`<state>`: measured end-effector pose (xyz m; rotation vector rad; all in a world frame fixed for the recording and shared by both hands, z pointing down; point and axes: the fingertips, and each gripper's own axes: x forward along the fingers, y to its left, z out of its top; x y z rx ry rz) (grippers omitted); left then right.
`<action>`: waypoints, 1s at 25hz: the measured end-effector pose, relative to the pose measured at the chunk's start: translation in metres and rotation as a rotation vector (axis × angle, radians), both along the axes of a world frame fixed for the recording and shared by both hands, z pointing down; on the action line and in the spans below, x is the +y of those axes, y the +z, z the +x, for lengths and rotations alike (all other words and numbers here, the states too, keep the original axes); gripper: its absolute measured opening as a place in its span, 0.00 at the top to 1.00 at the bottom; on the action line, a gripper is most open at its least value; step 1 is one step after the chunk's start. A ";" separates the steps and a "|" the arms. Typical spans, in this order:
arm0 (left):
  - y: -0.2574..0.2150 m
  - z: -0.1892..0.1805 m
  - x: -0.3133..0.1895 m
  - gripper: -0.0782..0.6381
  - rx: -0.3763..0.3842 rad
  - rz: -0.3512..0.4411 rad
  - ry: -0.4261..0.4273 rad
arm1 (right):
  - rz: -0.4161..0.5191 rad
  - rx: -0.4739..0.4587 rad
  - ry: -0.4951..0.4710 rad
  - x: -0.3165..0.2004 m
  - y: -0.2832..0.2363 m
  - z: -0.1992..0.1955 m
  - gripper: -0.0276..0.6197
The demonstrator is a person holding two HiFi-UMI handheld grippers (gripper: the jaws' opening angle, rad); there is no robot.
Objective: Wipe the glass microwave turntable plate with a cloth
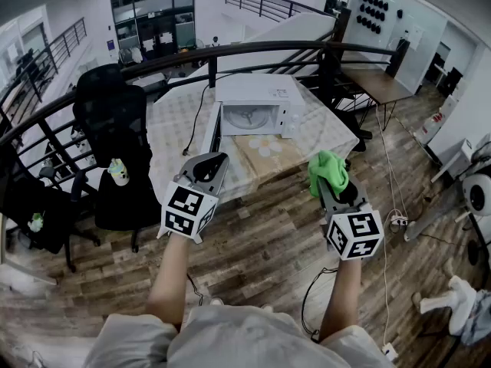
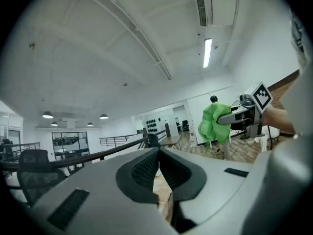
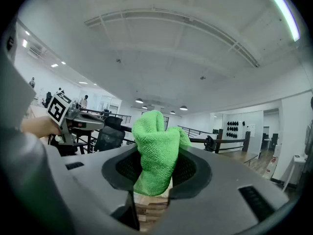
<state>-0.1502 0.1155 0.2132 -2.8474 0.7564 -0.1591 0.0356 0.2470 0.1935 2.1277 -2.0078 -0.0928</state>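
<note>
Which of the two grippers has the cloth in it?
The right gripper: its jaws are clamped on the green cloth, which bunches up above them. The left gripper is shut with nothing between its jaws.

My cloth (image 3: 155,151) bright green, fine weave. My left gripper (image 1: 217,162), right gripper (image 1: 328,186) grey; cubes (image 1: 186,209) black-white squares. Microwave (image 1: 257,98) white. Table cover (image 1: 173,121) pale check. Chair (image 1: 115,129) black. Floor (image 1: 261,236) brown planks.
</note>
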 end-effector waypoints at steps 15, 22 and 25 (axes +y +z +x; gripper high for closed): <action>0.002 0.041 0.021 0.86 -0.017 -0.003 -0.044 | 0.003 -0.038 -0.054 0.010 0.007 0.047 0.73; 0.024 0.071 0.040 0.86 -0.036 -0.041 -0.116 | -0.013 -0.059 -0.123 0.022 0.021 0.089 0.73; 0.027 0.083 0.037 0.86 -0.046 -0.050 -0.133 | -0.013 -0.070 -0.144 0.014 0.022 0.103 0.73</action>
